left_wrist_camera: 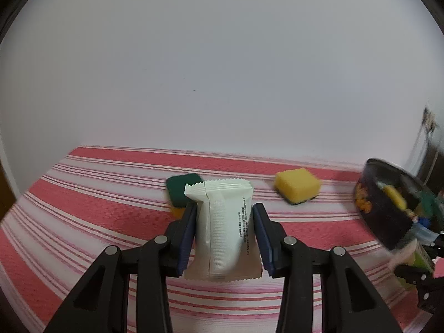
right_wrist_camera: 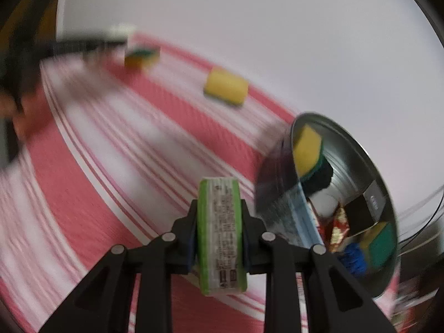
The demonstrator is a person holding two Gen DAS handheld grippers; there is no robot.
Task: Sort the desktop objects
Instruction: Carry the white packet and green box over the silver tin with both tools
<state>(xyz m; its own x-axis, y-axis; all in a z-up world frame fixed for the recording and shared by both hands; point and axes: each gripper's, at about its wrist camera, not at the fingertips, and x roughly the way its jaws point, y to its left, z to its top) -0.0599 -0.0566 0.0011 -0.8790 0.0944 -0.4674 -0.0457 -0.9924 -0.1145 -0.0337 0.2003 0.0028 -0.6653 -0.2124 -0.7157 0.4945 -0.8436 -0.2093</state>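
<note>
The left gripper (left_wrist_camera: 224, 231) is clamped on a white sachet (left_wrist_camera: 222, 227) above the striped cloth (left_wrist_camera: 83, 194); the right gripper (right_wrist_camera: 219, 233) pinches a green-edged packet (right_wrist_camera: 220, 236) beside the metal tin (right_wrist_camera: 347, 166). Beyond lie two sponges (left_wrist_camera: 297, 186), unsorted. The slick sachet could slip if tilted, or the packet could clip the tin's rim.

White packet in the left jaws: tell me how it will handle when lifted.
The white packet looks puffy and crinkled, so probably light and squashy. Its film wrapper may slip. The left gripper holds it across the middle, so its ends probably won't droop much.
</note>
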